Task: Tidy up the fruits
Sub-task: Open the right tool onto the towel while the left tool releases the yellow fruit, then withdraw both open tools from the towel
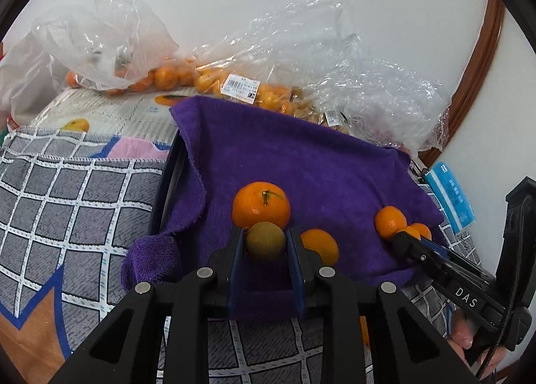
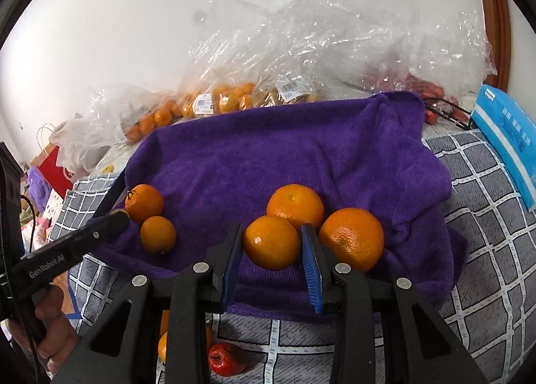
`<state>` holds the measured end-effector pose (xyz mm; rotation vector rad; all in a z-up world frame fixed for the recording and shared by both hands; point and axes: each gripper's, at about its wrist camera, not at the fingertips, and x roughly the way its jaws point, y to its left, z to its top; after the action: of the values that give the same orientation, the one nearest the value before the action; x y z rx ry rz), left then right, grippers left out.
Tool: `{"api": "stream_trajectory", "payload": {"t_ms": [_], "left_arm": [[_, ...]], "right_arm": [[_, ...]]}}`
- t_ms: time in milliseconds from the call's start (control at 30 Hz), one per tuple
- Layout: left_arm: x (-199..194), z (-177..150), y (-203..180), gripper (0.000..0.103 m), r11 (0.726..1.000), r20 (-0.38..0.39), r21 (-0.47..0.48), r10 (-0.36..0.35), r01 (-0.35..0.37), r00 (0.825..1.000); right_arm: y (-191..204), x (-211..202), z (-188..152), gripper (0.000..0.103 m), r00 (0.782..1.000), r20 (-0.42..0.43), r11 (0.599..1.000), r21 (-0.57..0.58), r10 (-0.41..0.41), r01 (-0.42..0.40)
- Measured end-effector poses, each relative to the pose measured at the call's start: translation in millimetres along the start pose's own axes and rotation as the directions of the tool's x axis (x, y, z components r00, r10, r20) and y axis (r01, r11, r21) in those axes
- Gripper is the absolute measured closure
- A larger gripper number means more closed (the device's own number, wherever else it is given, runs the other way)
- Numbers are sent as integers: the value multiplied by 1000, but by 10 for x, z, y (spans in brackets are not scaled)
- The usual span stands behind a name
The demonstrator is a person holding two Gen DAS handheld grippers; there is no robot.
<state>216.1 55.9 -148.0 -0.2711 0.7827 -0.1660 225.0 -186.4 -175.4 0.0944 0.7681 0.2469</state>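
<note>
A purple towel [image 1: 301, 163] covers a raised tray. My left gripper [image 1: 265, 243] is shut on a small green-brown fruit [image 1: 264, 239], just in front of a stemmed orange [image 1: 261, 208]; another orange [image 1: 321, 245] lies to its right. My right gripper [image 2: 272, 243] has its jaws around an orange [image 2: 271, 241] on the towel [image 2: 284, 149], touching it on both sides. Two more oranges [image 2: 296, 204] [image 2: 351, 238] sit behind and right of it. The left gripper's tip [image 2: 117, 216] shows beside two oranges [image 2: 144, 202] [image 2: 157, 234]. The right gripper also shows in the left wrist view [image 1: 410, 238].
Clear plastic bags of oranges [image 1: 160, 77] [image 2: 231, 96] and other fruit lie along the white wall behind the towel. A grey checked cloth [image 1: 67, 199] covers the surface. A blue packet [image 2: 509, 136] lies at right. A red fruit [image 2: 224, 359] and an orange lie near the front.
</note>
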Motion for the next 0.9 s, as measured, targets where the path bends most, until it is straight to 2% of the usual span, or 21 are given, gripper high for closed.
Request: {"api": "stream_trajectory", "payload": {"t_ms": [233,367,600,733,900], "left_arm": [[18,-39,-78,79,999,7,48,24,-24,1000],[29,-26,-60,79,999,6,41,12,-13,1000],[10,-32,-47,79,1000,8,28,2,-3,1000],[-19,-29,-32,68,1000,26,21,-3,2,1000],[-98,10,9,64,1000,62,5,-1,0,998]], "right_arm": [[-8,-21,5,67,1000,7,1000,5,-4,4],[-13,-43,-1,56,1000,17,1000,6,14,-14],[66,-111,-10,52,998,58,999,-28,-25,27],[89,-199,-15,51,993,109,998,-35,-53,57],[145,-251,-27,51,990,131,997,-53,-44,52]]}}
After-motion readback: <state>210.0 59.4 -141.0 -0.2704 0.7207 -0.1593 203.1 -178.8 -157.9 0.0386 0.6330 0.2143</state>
